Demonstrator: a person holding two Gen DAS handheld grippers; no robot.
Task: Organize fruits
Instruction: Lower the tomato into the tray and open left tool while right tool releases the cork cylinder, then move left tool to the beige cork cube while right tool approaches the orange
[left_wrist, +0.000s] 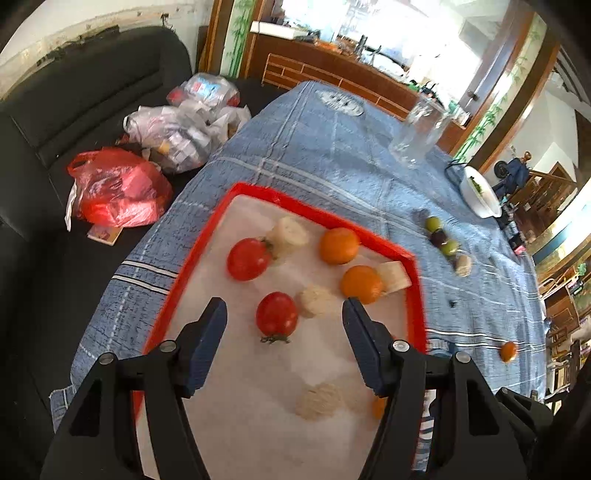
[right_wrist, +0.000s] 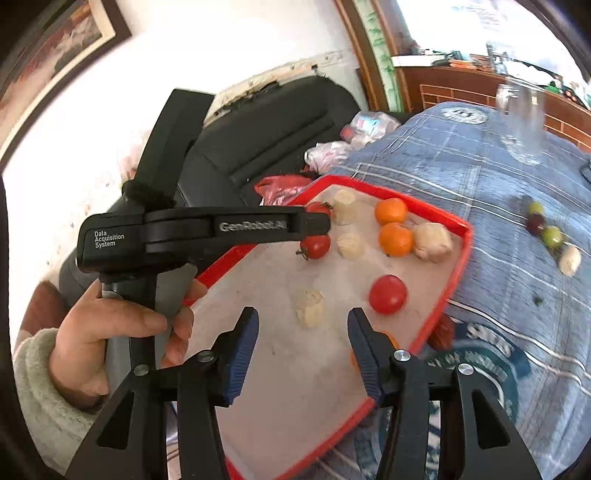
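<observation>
A red tray with a white liner holds two tomatoes, two oranges and several pale peeled pieces. My left gripper is open above the nearer tomato, its jaws wider than the fruit and not touching it. In the right wrist view my right gripper is open over the tray, above a pale piece and empty. A third tomato lies to its right. An orange peeks out behind its right finger. The left gripper reaches in from the left.
On the blue cloth right of the tray lie small green and purple fruits, a pale piece and a lone orange. Further back are a glass jar and a white bowl. Plastic bags lie on the dark sofa at left.
</observation>
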